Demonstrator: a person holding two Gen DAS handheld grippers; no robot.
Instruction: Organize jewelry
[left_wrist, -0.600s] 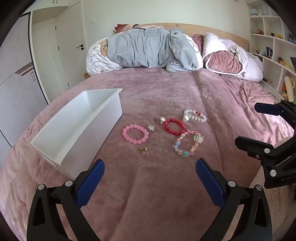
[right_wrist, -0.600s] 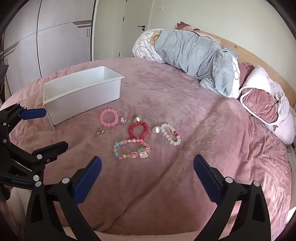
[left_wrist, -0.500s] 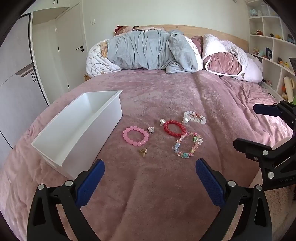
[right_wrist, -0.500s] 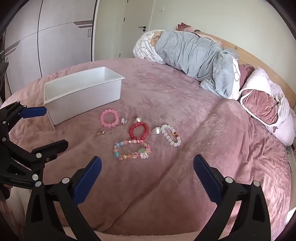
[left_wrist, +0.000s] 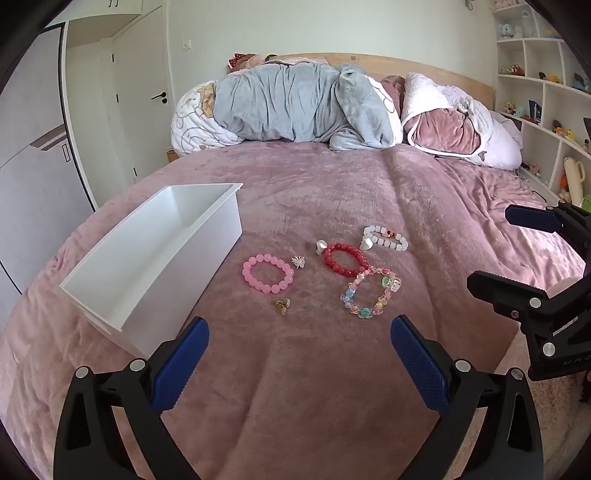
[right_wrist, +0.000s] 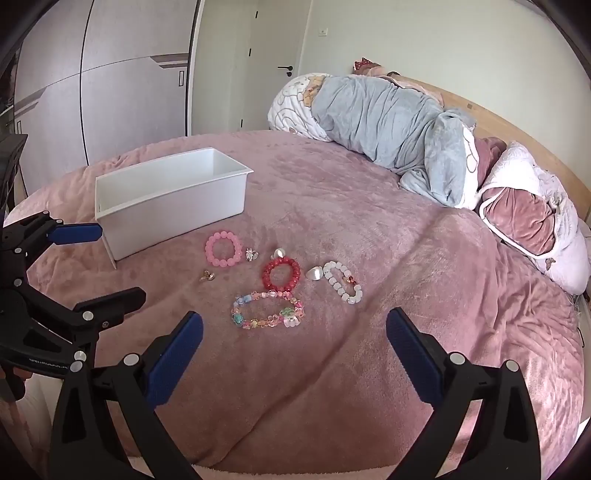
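Jewelry cluster on bed, ahead of both claws, untouched; left claw (left_wrist: 299, 354) wide, empty, nearer pink bracelet (left_wrist: 268, 274) and white box (left_wrist: 155, 258) far-left; right claw (right_wrist: 294, 350) wide, empty, nearer multicolour bracelet (right_wrist: 267, 309).

Almost no text can be read. On the black body of the right tool (left_wrist: 517, 254), seen from the left wrist view, stand pale letters, too small to read. The left tool (right_wrist: 92, 262), in the right wrist view, carries similar blurred lettering.
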